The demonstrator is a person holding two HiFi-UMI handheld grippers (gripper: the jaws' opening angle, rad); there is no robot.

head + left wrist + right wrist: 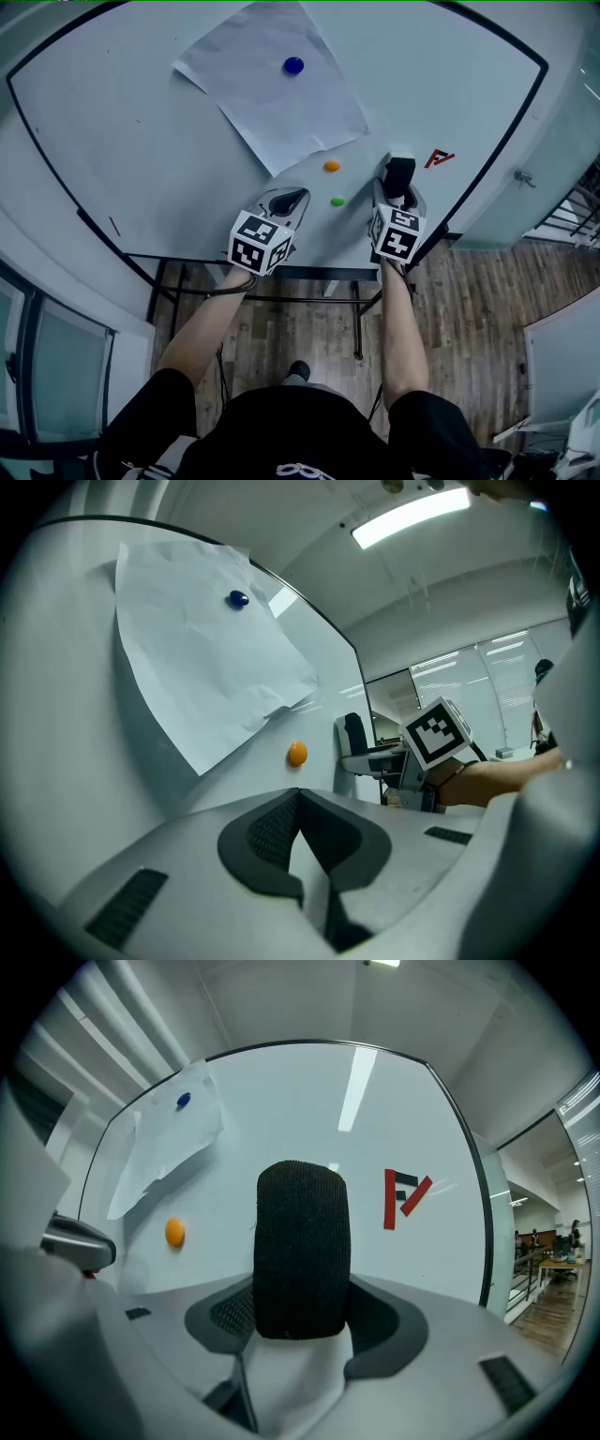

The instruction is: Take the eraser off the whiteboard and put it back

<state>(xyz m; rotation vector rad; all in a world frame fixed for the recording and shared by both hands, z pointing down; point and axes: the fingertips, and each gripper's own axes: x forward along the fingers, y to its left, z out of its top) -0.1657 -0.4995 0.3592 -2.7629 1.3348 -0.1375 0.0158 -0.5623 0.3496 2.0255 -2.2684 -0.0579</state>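
The black felt eraser (pixel 302 1246) stands upright between the jaws of my right gripper (pixel 300 1309), which is shut on it. In the head view the eraser (pixel 399 172) is at the whiteboard (pixel 141 141), left of a red and black logo (pixel 438 158); whether it touches the board I cannot tell. My left gripper (pixel 289 200) hovers close to the board to the left, below the paper, its jaws (pixel 298 806) shut with nothing in them. From the left gripper view I see the right gripper (pixel 436 735) holding the eraser (pixel 354 733) by the board.
A sheet of paper (pixel 272 89) is pinned by a blue magnet (pixel 293 66). An orange magnet (pixel 332 166) and a green magnet (pixel 337 202) sit between the grippers. The board's black lower frame (pixel 328 272) and stand are just below, over a wooden floor.
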